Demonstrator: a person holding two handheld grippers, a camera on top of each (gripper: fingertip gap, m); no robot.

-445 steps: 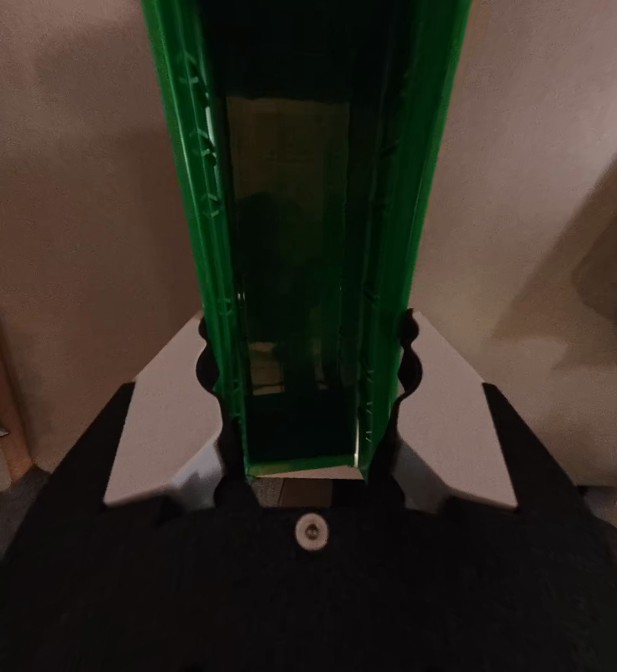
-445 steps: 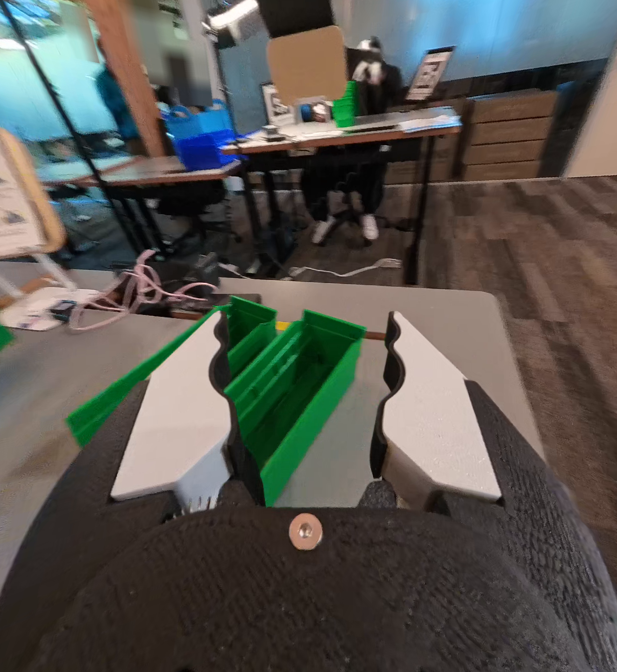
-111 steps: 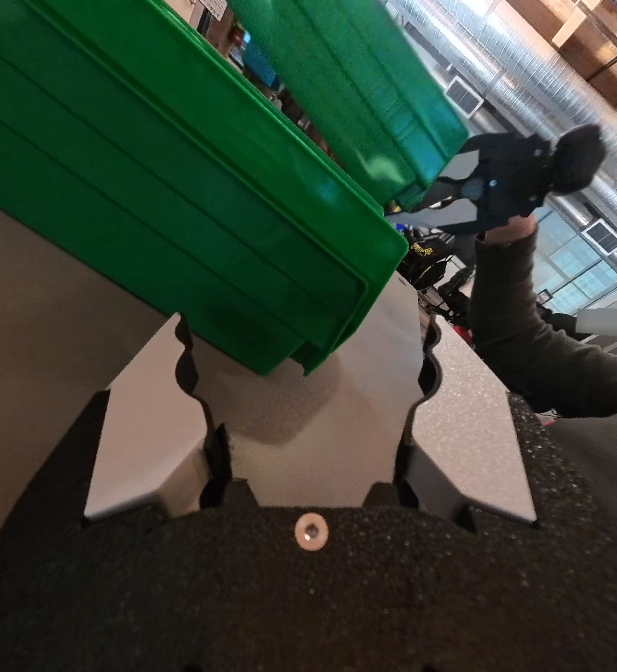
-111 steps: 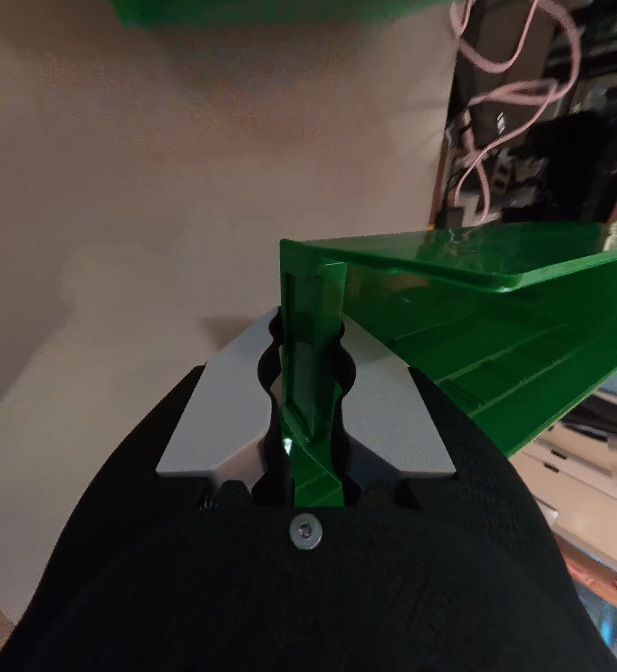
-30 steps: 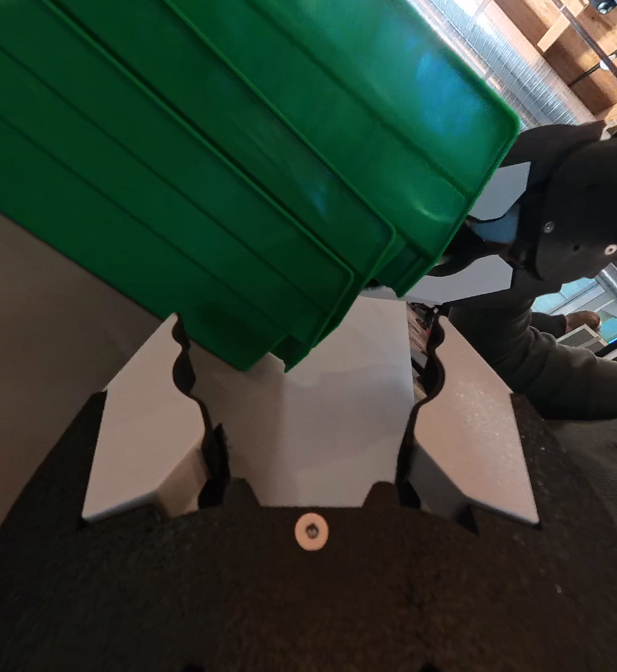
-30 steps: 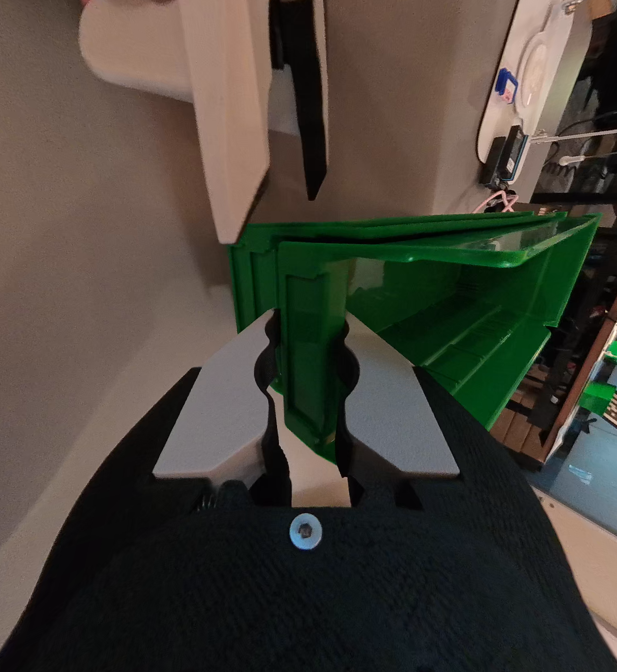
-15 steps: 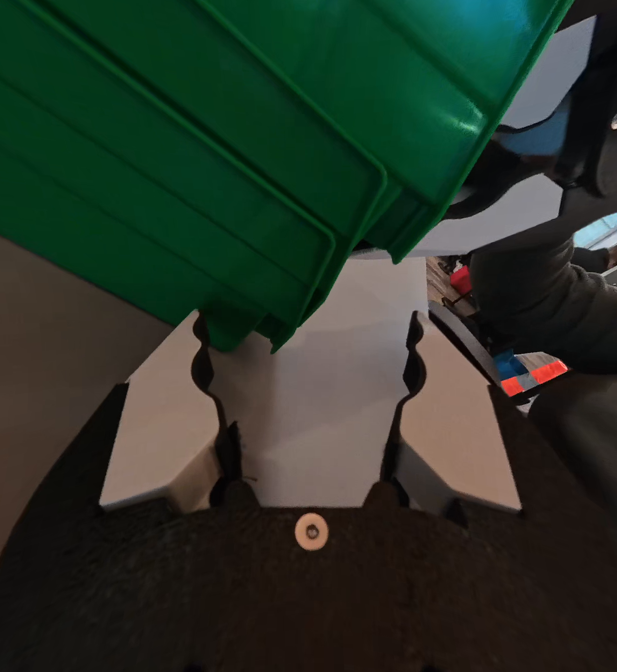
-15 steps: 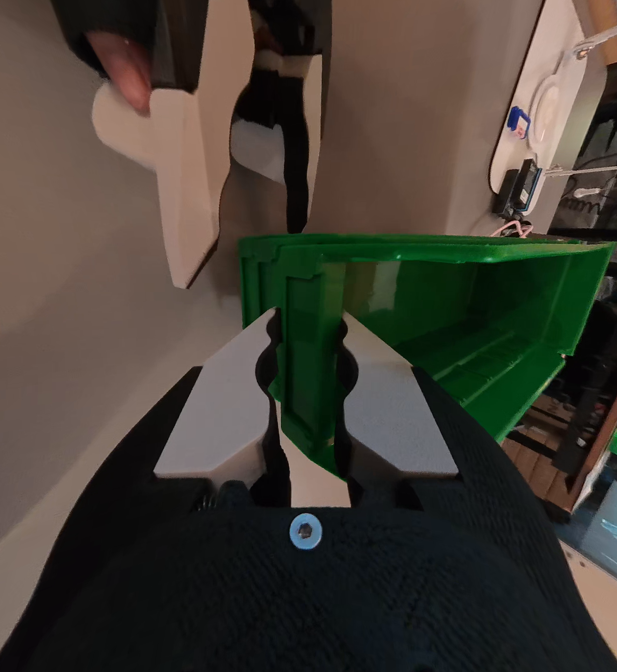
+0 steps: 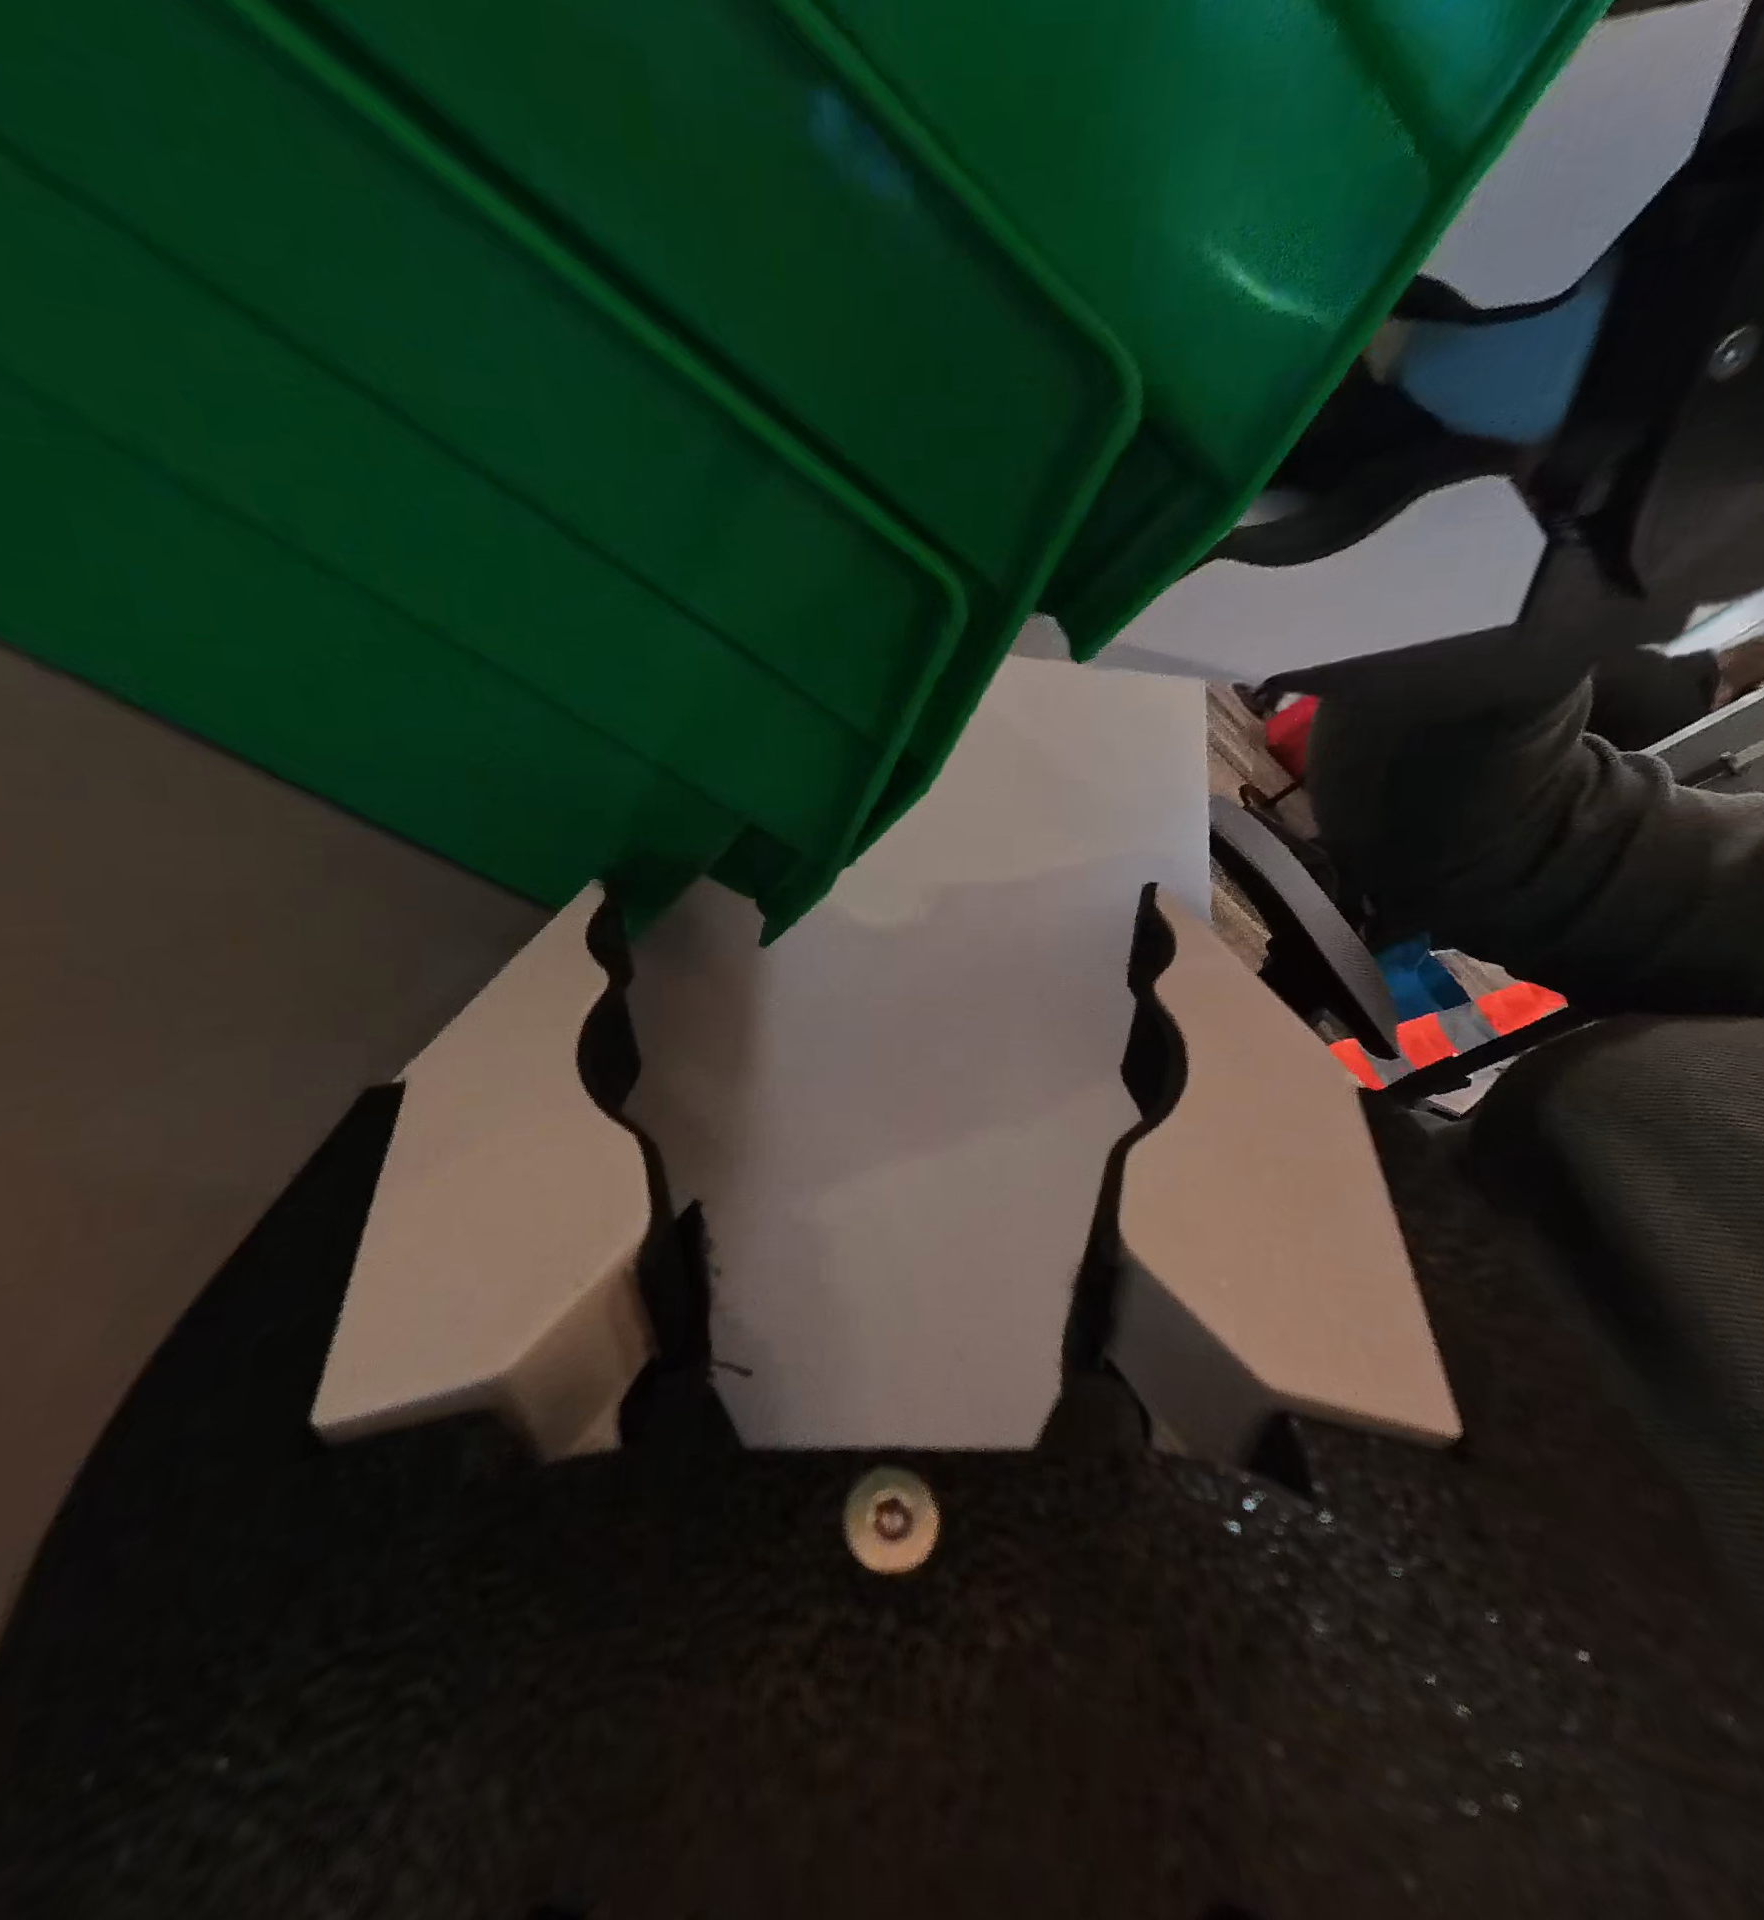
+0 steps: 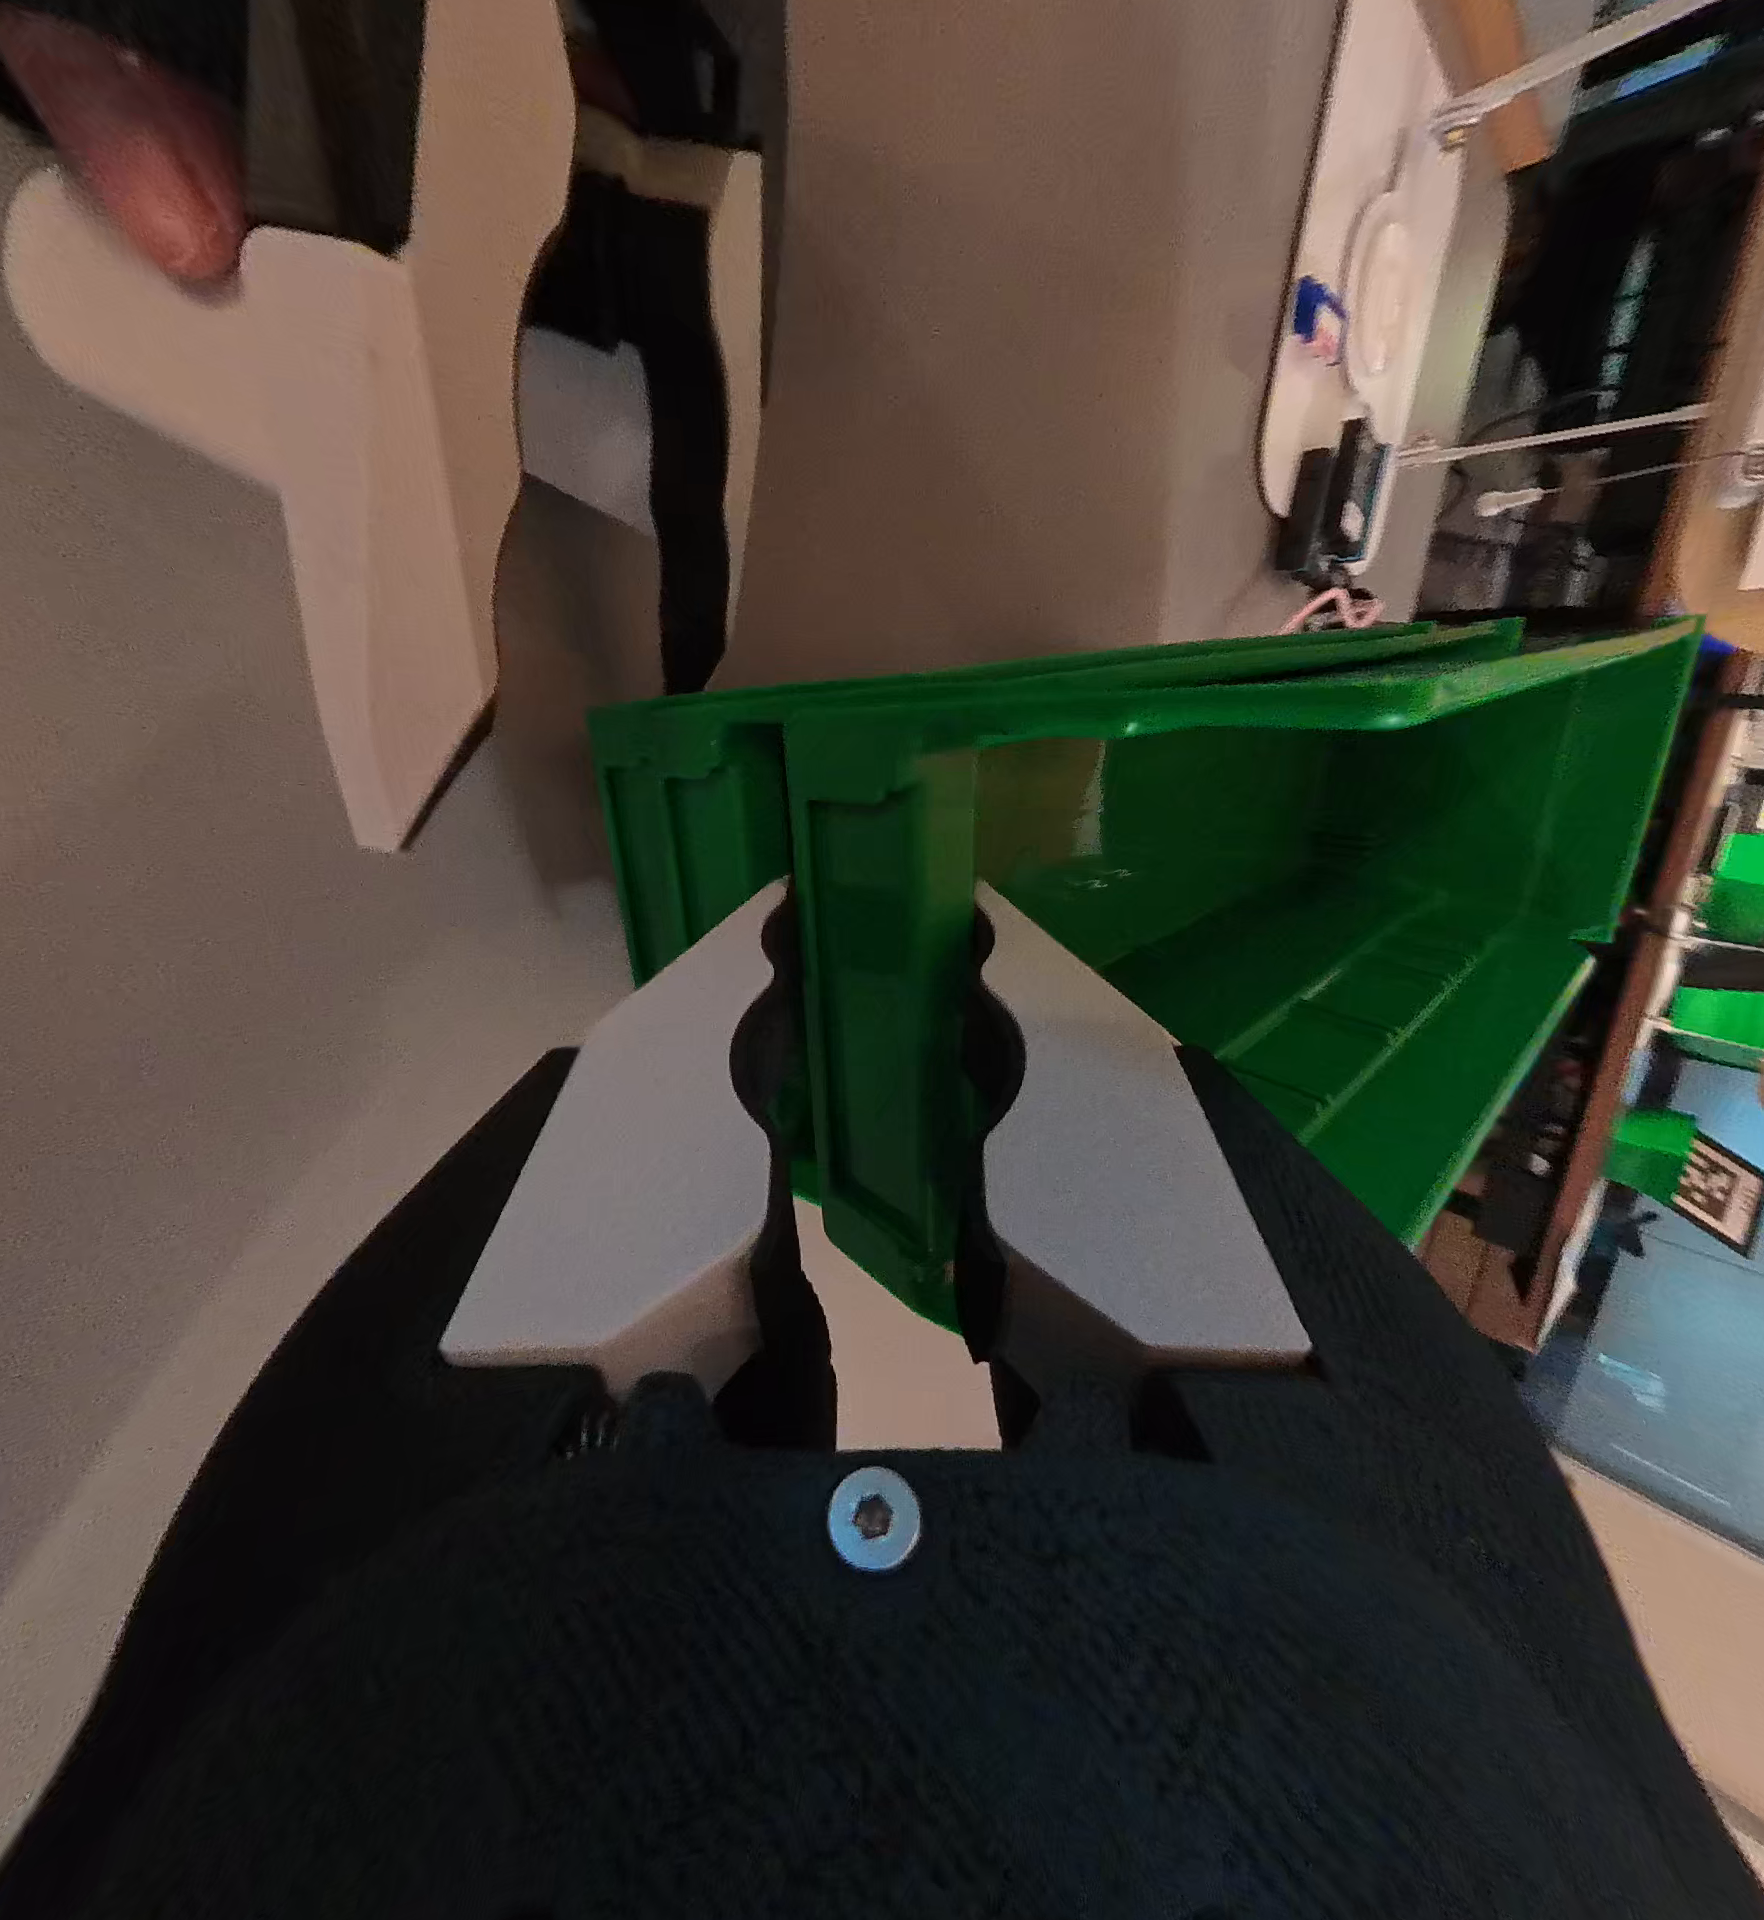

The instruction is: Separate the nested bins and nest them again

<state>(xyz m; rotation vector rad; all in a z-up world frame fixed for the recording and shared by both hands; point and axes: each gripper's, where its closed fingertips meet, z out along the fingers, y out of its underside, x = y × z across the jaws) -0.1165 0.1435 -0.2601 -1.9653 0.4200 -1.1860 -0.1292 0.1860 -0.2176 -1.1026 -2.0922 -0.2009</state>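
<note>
A stack of nested green bins (image 9: pixel 442 416) lies tilted on the grey table (image 9: pixel 182 935). Another green bin (image 9: pixel 1117 156) sits partly inside the stack, its end sticking out. My right gripper (image 10: pixel 878 914) is shut on that bin's end wall (image 10: pixel 878 1039), and the bin's open inside (image 10: pixel 1377 883) faces the right wrist view, with the outer bins (image 10: pixel 670 831) just behind. My left gripper (image 9: pixel 878 987) is open and empty, and its left fingertip is next to the stack's lower corner (image 9: pixel 732 883). The left gripper also shows in the right wrist view (image 10: pixel 587 623).
A person's dark sleeve (image 9: pixel 1584 831) reaches in from the right. Red and blue items (image 9: pixel 1439 1018) lie past the table edge. A white pad with cables (image 10: pixel 1397 260) lies at the table's far side. More green bins (image 10: pixel 1730 1018) stand in the background.
The bin in my right gripper has slid deeper into the stack. My left gripper has moved up to the stack's corner and its fingers stand a little closer together.
</note>
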